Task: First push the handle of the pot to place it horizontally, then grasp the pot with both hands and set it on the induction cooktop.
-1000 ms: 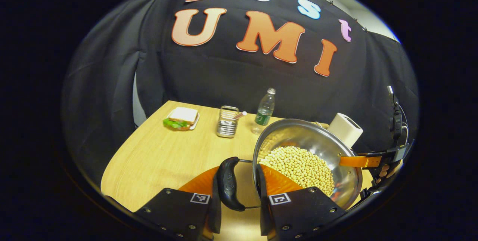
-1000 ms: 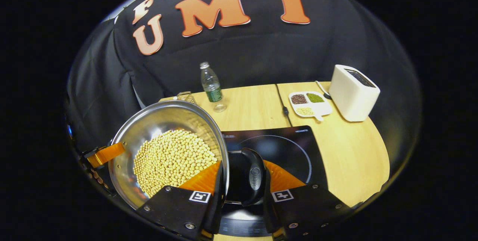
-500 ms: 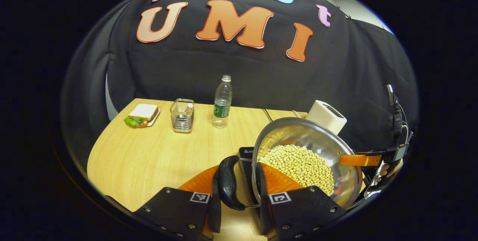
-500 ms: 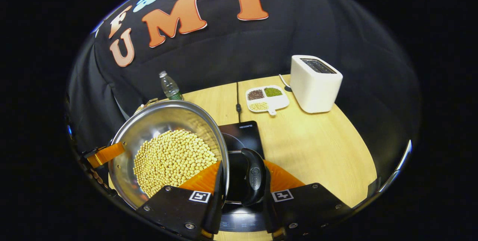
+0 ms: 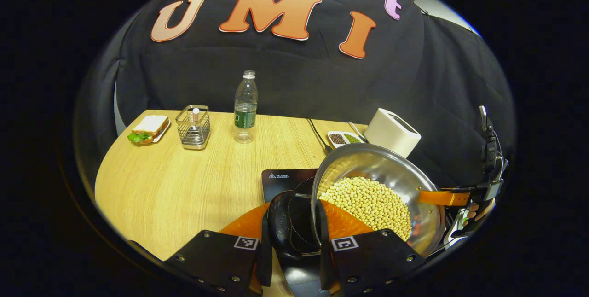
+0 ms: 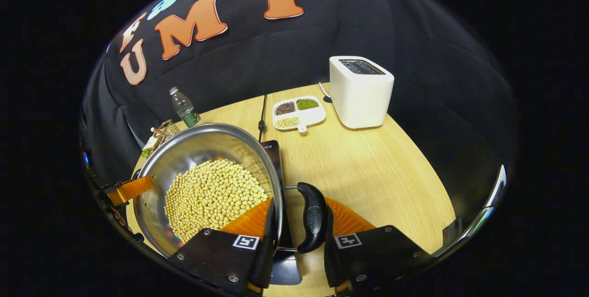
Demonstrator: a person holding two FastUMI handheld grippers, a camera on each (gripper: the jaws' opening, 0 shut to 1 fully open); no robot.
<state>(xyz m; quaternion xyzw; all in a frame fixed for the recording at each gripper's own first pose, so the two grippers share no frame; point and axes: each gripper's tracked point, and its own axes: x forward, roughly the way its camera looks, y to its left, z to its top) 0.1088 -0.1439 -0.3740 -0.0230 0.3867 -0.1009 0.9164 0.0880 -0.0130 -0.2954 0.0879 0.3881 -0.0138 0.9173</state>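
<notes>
A steel pot (image 5: pixel 391 172) full of pale beans (image 5: pixel 372 202) is held between both grippers above the table. My left gripper (image 5: pixel 293 229) is shut on its black side handle (image 5: pixel 280 228), with the pot rim beside the right finger. My right gripper (image 6: pixel 299 223) is shut on the opposite black handle (image 6: pixel 313 221), the pot (image 6: pixel 198 149) lying to its left. The black induction cooktop (image 5: pixel 283 179) lies under the pot's near side; a strip of the cooktop (image 6: pixel 275 149) shows beyond the rim. The other gripper and a hand (image 5: pixel 478 198) hold the far side.
On the wooden table (image 5: pixel 184 182) stand a sandwich plate (image 5: pixel 147 130), a wire basket (image 5: pixel 193 126) and a water bottle (image 5: pixel 245 108) at the back left. A white toaster (image 6: pixel 361 92), a divided dish of beans (image 6: pixel 299 113) and a cable (image 6: pixel 262 115) sit at the back.
Both grippers have carried the pot sideways over the cooktop. The cooktop has come in under the pot in the left gripper view and slid behind it in the right gripper view.
</notes>
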